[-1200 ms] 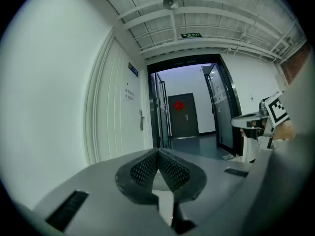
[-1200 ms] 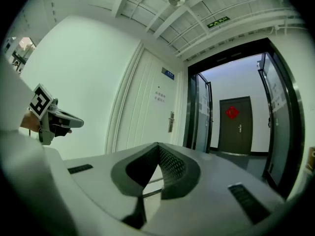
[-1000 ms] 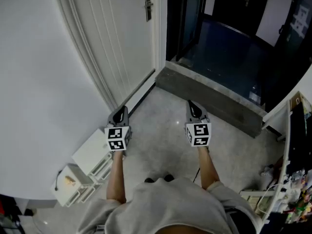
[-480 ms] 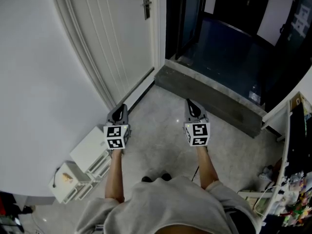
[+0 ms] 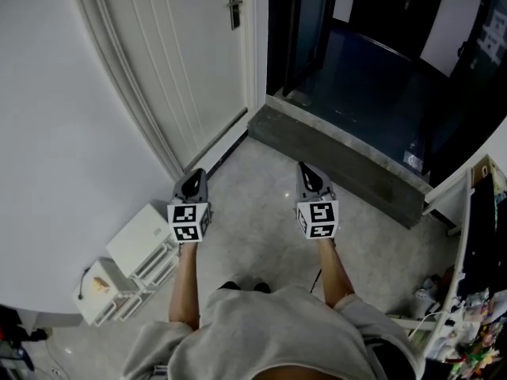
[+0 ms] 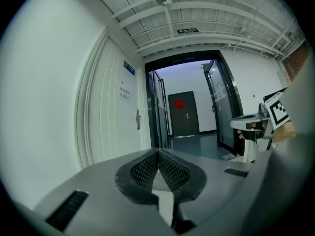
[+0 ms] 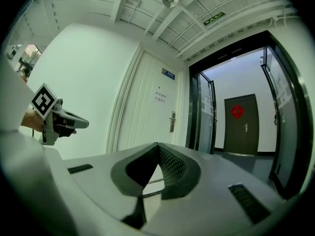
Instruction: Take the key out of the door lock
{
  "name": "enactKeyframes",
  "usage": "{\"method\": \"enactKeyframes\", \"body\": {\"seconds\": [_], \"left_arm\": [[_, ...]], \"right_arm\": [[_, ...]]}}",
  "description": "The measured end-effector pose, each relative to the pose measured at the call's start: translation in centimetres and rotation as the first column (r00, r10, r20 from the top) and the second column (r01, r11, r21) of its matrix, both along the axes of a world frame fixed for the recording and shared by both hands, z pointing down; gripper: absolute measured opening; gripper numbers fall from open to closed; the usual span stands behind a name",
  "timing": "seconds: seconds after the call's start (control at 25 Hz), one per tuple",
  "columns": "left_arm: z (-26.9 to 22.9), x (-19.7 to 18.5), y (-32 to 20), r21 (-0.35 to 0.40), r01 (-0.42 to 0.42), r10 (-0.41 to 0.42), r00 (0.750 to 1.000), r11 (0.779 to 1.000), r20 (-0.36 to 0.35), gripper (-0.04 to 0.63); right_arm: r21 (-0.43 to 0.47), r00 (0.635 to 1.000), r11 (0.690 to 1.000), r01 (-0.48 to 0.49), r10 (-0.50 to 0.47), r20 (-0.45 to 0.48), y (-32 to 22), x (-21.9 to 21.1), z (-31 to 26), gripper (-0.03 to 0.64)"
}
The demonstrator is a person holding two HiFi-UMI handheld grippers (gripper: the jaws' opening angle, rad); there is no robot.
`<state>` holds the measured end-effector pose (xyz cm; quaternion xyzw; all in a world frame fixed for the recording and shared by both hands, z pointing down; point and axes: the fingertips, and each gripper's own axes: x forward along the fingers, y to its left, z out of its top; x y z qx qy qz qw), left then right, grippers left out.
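A white door [image 5: 190, 62] stands ahead on the left, with a dark lock plate and handle [image 5: 233, 5] near its right edge. The lock plate [image 6: 138, 119] also shows in the left gripper view, and the same lock plate [image 7: 173, 121] in the right gripper view. Any key in it is too small to make out. My left gripper [image 5: 192, 179] and right gripper [image 5: 303, 169] are held side by side at waist height, pointing toward the door and well short of it. Both are shut with nothing between the jaws.
A grey stone threshold [image 5: 333, 157] crosses the floor ahead, leading into a dark corridor [image 5: 372, 70]. White drawer units [image 5: 142, 244] sit against the left wall. A cluttered shelf [image 5: 483, 291] lines the right edge.
The person has stepped forward: the threshold and door have come nearer, and the drawer units have slid down and left in the head view. Both grippers stay shut, side by side.
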<state>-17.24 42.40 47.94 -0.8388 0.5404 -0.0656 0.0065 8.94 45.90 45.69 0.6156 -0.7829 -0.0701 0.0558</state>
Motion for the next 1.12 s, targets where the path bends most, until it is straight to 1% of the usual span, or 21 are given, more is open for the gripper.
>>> {"method": "enactKeyframes", "body": {"seconds": [0.28,0.64,0.84,1.12], "left_arm": [[1.1,1.2,-2.3,-0.014,0.004,-0.004,1.0,1.0,0.004,0.018],[1.9,1.4,-8.2,-0.017,0.002,-0.002,1.0,1.0,-0.005,0.018],[2.2,1.8,-13.4,-0.019,-0.013,0.013,1.0,1.0,-0.016,0.018],[1.8,2.5,-23.8,-0.016,-0.052,0.052,0.998,0.999,-0.02,0.018]], "right_arm": [[-0.019,1.0,1.0,0.007,-0.007,-0.001,-2.6,1.0,1.0,0.023],[-0.02,1.0,1.0,0.009,-0.009,-0.009,-8.4,0.9,1.6,0.023],[-0.021,1.0,1.0,0.0,0.0,-0.024,-13.2,1.0,1.8,0.023],[-0.022,0.999,0.999,-0.025,0.024,-0.029,-22.8,0.9,1.2,0.023]]}}
